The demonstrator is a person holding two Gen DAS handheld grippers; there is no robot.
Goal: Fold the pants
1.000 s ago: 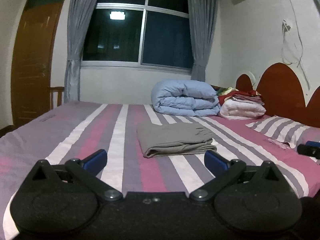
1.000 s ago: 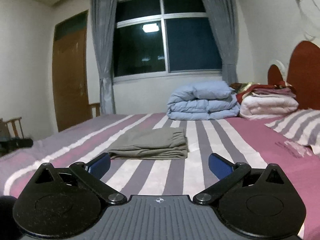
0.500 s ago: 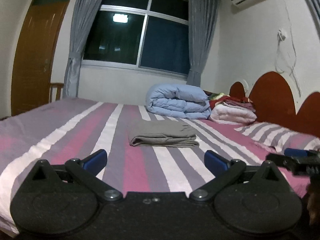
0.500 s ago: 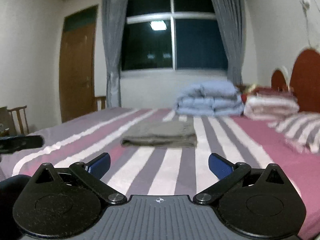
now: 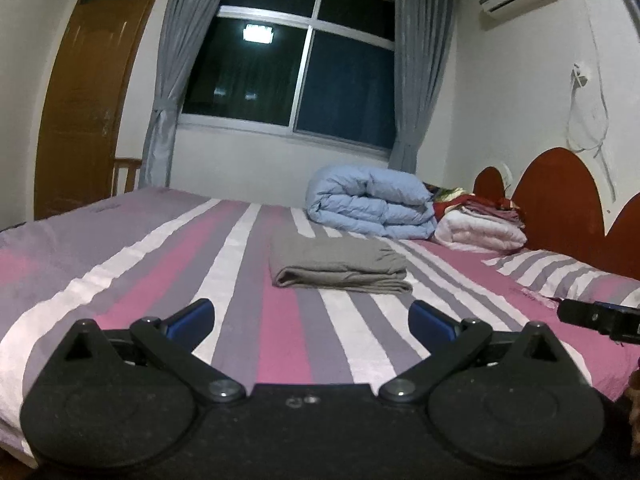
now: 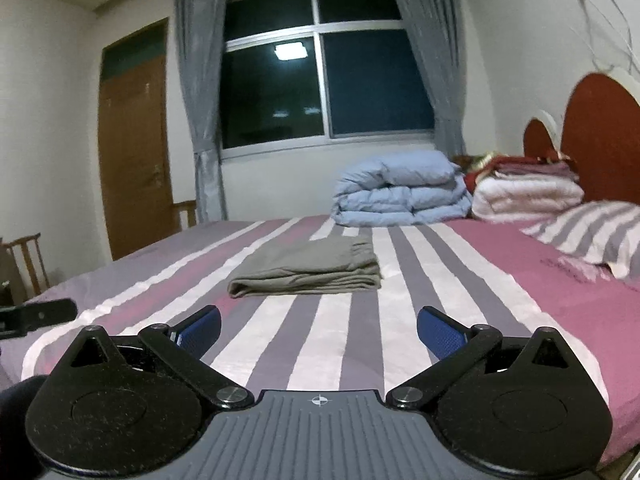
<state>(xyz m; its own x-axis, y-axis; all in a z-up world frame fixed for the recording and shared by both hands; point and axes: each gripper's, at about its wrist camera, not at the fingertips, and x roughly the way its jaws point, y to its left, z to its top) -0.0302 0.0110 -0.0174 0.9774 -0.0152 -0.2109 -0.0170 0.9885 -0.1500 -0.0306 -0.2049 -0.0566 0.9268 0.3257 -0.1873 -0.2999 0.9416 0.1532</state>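
The grey pants point(image 5: 336, 265) lie folded into a flat rectangle in the middle of the striped bed point(image 5: 120, 280). They also show in the right wrist view point(image 6: 308, 270). My left gripper point(image 5: 310, 318) is open and empty, held above the near edge of the bed, well short of the pants. My right gripper point(image 6: 319, 330) is open and empty, also back from the pants. The right gripper's tip shows at the right edge of the left wrist view point(image 5: 600, 316). The left gripper's tip shows at the left edge of the right wrist view point(image 6: 36, 316).
A folded blue duvet point(image 5: 372, 208) and a stack of folded blankets point(image 5: 480, 228) lie at the far side of the bed by the red headboard point(image 5: 560, 200). A striped pillow point(image 5: 560, 276) lies at the right. A wooden chair point(image 6: 24, 260) stands left of the bed.
Both grippers have pulled back and lifted away from the folded pants, which now look smaller and farther. The pants have not moved. Both grippers stay open.
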